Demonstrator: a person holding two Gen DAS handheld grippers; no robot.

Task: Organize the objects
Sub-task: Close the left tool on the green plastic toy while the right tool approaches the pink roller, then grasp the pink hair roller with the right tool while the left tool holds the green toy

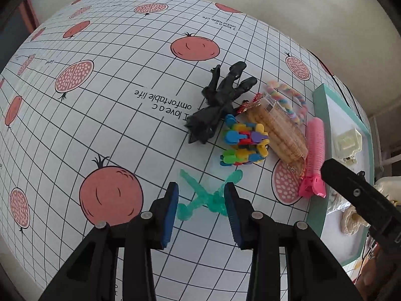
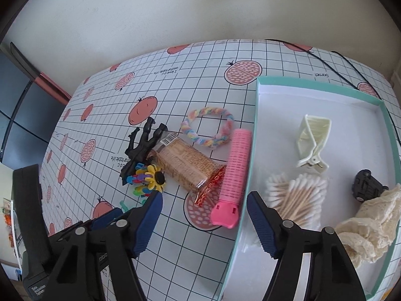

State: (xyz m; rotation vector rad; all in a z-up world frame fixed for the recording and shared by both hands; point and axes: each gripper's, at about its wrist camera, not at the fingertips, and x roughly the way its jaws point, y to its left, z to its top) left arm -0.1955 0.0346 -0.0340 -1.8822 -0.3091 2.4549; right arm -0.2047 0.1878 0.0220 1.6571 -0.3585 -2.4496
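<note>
1. The tablecloth [image 1: 105,130], white with a black grid and red pomegranate prints, fills the left half of the left wrist view; that part carries only printed words.
2. At the bottom centre of that view the left gripper [image 1: 201,202] has its jaws spread wide, one blue pad on each side of a translucent green clip [image 1: 205,195] lying flat on the cloth. The right pad looks to be just at the clip's edge; whether it touches cannot be told. Nothing is clamped.
3. Above the clip, centre frame, a black toy figure [image 1: 220,100] lies on its side, touching a cluster of multicoloured small clips [image 1: 244,144] below and to its right.
4. Right of these, a clear packet of biscuits [image 1: 278,135] lies diagonally, with a pastel braided hair tie [image 1: 290,102] just above it and a pink hair roller [image 1: 314,150] alongside it.
5. At the right edge sits a teal-rimmed white tray [image 1: 319,115].
6. In the right wrist view the same cluster occupies the centre, the roller lying just beside the tray's left wall.
7. At the bottom centre of this view the right gripper [image 2: 204,205] hangs wide open and empty, its span straddling the roller's pink end and the tray wall.
8. Inside the tray, right half of the frame: a bundle of cotton swabs [image 2: 295,195], a cream hair claw [image 2: 313,143], a small black toy car [image 2: 363,185] and a cream lace scrunchie [image 2: 371,228].
</note>
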